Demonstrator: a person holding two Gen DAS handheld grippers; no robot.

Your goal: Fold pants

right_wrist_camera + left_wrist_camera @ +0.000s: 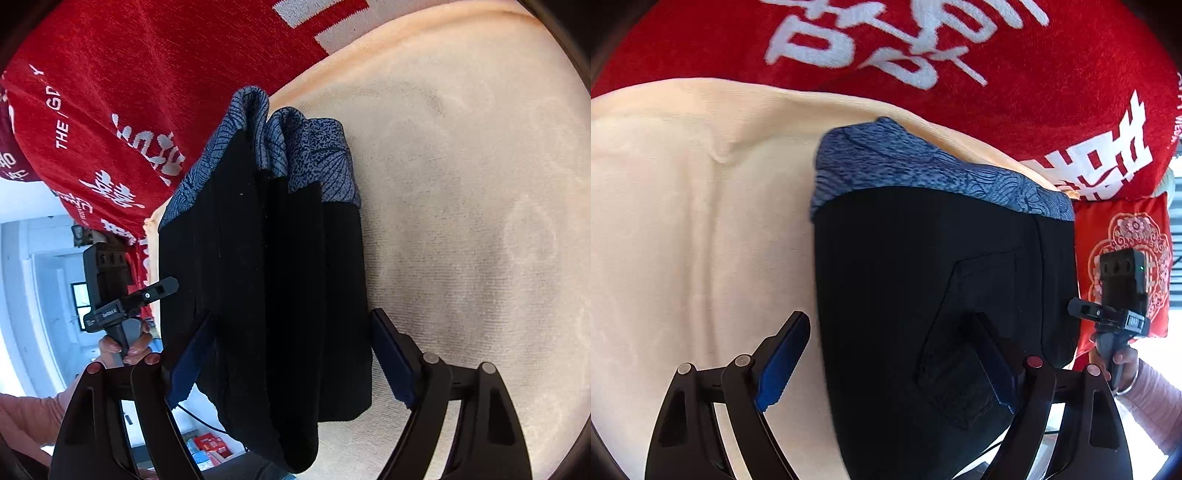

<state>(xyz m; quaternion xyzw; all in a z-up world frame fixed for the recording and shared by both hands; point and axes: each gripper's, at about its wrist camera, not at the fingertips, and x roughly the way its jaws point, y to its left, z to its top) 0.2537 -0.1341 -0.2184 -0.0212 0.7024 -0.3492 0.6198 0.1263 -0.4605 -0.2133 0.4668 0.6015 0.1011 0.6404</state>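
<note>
The black pants (923,277) lie folded lengthwise on a cream cloth (701,221), their blue patterned band (905,166) at the far end. My left gripper (886,362) is open. Its left finger is over the cream cloth, its right finger over the pants near a back pocket. In the right wrist view the pants (277,277) show as several stacked folds and hang over the near edge. My right gripper (291,358) is open and straddles the near end, one finger at each side edge, with no pad visibly pressing.
A red blanket with white characters (997,55) covers the surface behind the cream cloth. A red patterned cushion (1123,236) stands at the right. A hand in a pink sleeve (1145,387) holds the other gripper beside the pants. Boxes lie on the floor (207,443) below.
</note>
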